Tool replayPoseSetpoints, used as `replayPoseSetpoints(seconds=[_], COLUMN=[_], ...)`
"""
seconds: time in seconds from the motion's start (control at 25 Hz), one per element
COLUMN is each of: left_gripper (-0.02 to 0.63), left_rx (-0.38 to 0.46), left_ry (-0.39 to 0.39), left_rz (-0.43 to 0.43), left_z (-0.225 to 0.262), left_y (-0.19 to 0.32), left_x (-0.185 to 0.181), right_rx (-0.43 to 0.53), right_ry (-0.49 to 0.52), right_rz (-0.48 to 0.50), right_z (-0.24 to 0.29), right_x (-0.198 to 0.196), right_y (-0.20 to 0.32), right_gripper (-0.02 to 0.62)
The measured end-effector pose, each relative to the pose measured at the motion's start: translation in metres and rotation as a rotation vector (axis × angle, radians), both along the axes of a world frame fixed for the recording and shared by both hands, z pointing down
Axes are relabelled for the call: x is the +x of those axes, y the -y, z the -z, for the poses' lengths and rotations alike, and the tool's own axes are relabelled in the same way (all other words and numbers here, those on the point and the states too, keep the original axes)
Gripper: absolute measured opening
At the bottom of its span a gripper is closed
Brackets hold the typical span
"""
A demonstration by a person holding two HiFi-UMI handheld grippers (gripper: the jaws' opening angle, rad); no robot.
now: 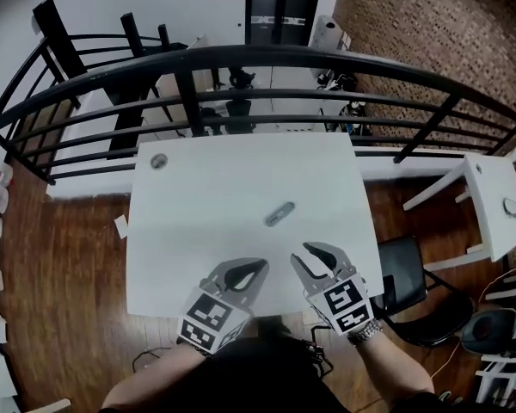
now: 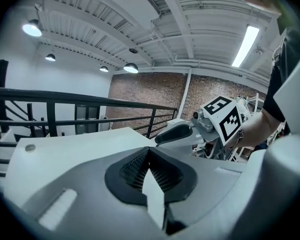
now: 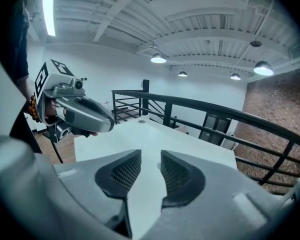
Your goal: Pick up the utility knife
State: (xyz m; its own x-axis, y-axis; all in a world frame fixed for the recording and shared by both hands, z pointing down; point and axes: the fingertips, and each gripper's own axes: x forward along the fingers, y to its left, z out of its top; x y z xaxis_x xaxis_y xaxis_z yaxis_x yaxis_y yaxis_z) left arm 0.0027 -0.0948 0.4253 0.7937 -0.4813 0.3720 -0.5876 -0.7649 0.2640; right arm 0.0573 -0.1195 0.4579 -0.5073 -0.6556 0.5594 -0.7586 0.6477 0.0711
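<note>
The utility knife, a small grey bar, lies slantwise near the middle of the white table. Both grippers hover over the table's near edge, short of the knife. My left gripper is at the left with its pads pressed together and nothing between them; the left gripper view shows the jaws meeting at their tips. My right gripper is nearer the knife and points toward it. Its jaws stand apart with a narrow gap holding only bare table.
A small round disc lies at the table's far left corner. A black curved railing runs behind the table. A white side table and a black chair stand at the right, over a wooden floor.
</note>
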Motion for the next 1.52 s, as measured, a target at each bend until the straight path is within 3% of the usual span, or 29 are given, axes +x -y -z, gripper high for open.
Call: replayPoseSetpoints(seconds=[0.6,1.16,1.52], left_gripper=[0.005,0.005,0.005], left_rx=[-0.144,-0.225,-0.25], left_ry=[0.109,0.129,0.14], left_rz=[0.124,0.224,0.247], left_z=[-0.079,-0.106,-0.113], left_y=[0.095,0.12,0.126], left_x=[0.016,0.002,-0.004], right_rx=[-0.097,-0.097,-0.141], right_ry=[-0.195,-0.285,-0.286], right_rz=[0.274,0.48,0.549], right_z=[-0.12,-0.173,-0.19], right_x=[0.015,-0.009,-0.017], right_y=[0.116,0.147,0.162], right_gripper=[0.164,0.256,0.275])
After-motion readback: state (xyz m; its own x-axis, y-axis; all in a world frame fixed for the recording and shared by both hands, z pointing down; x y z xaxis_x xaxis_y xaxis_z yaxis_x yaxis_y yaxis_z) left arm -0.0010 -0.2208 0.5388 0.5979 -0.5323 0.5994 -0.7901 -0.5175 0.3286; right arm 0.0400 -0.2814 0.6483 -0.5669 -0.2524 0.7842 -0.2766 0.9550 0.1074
